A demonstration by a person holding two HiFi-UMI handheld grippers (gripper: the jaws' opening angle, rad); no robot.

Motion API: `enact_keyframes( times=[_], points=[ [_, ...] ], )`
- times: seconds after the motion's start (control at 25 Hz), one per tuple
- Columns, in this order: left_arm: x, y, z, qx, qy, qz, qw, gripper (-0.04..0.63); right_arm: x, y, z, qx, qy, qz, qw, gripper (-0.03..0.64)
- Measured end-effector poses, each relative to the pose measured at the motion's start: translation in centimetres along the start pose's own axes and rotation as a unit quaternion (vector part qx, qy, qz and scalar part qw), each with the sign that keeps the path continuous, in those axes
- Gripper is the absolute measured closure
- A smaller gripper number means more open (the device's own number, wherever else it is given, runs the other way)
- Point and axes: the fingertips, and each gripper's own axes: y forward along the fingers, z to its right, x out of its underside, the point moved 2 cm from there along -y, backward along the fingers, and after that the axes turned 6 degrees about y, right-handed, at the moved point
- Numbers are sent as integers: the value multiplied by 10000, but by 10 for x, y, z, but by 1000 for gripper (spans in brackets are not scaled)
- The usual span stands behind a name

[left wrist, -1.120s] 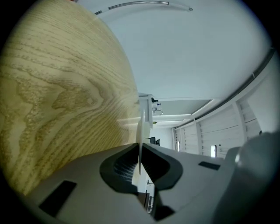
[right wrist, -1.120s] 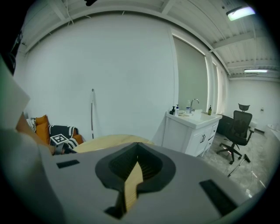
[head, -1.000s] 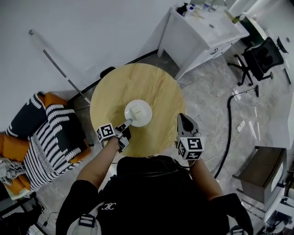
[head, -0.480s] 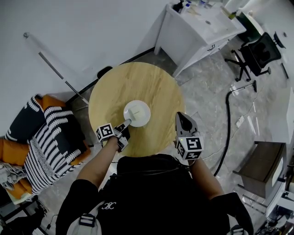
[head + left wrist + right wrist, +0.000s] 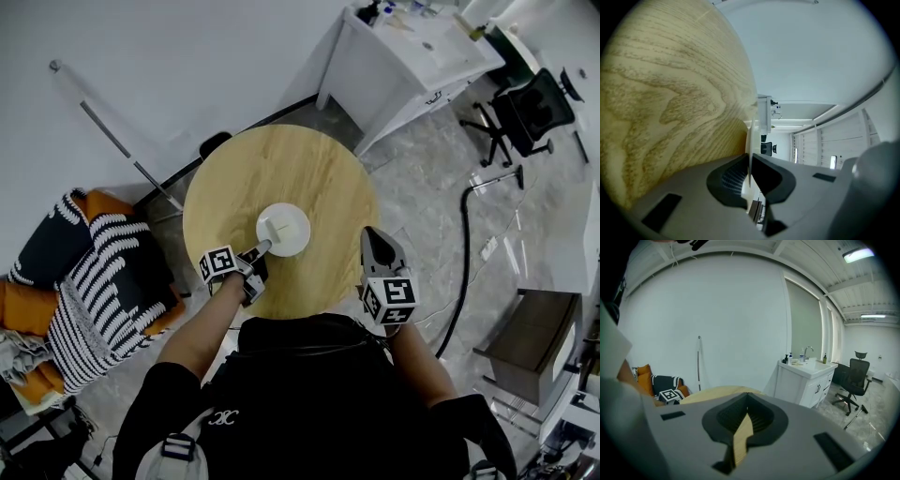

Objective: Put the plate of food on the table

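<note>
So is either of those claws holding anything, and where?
The left gripper pinches the white plate by its near rim; the right gripper holds nothing.

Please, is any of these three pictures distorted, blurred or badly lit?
Head view: sharp and evenly lit, with only soft shadows around the plate on the table. Left gripper view: strong fisheye with dark corners; the table bulges, and the plate shows only as a thin pale line, seen edge-on. Right gripper view: the same fisheye, and a ceiling lamp glares at the top right.
</note>
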Motion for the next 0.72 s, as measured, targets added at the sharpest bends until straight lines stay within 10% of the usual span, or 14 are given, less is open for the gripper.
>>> enact_keyframes(
  times=[0.72],
  points=[
    [-1,2,-6,-710,-633,79,9954,575,0,-9,-1,124,84,29,9999,609]
  ],
)
